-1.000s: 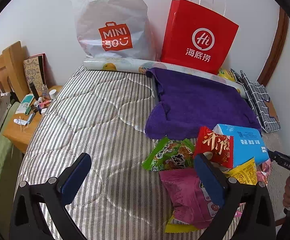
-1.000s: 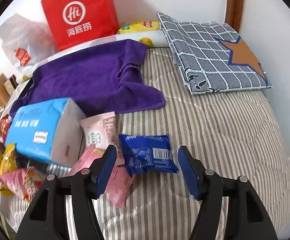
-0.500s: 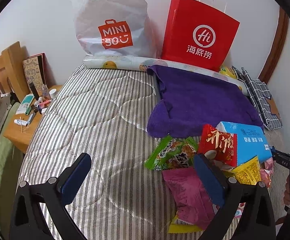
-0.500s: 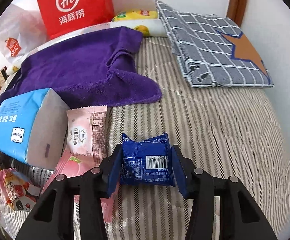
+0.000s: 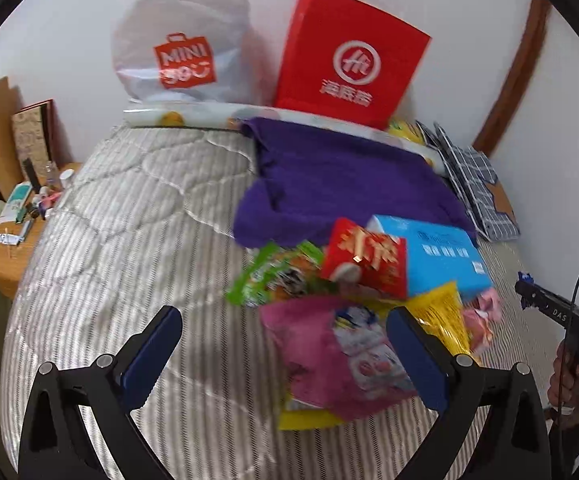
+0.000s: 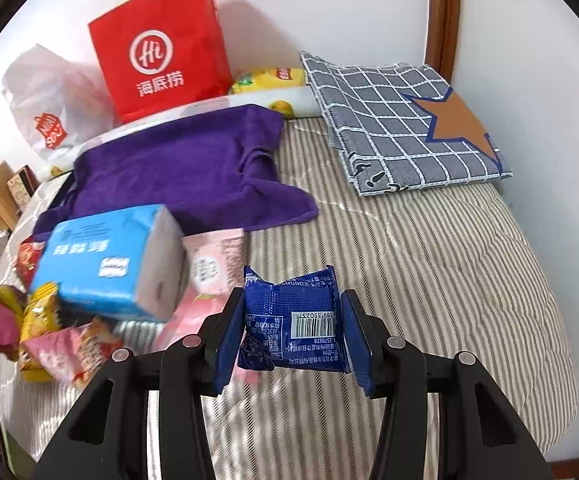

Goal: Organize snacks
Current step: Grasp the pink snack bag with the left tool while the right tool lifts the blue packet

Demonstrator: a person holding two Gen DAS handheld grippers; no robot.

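Right gripper [image 6: 289,334] — fingers clamping blue packet [image 6: 295,320]

The setting was a home bedroom. A striped quilted mattress [image 5: 137,240] filled the floor of the view, against a white wall. A wooden bedside table [image 5: 13,240] carried toiletries. Shopping bags [image 5: 349,56] and a checked cushion [image 6: 401,120] lay at its edge.

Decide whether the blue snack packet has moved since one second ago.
Yes. The blue packet, then lying on the striped quilt beside the pink packets, is now clamped in the right hand-held gripper and lifted off it.
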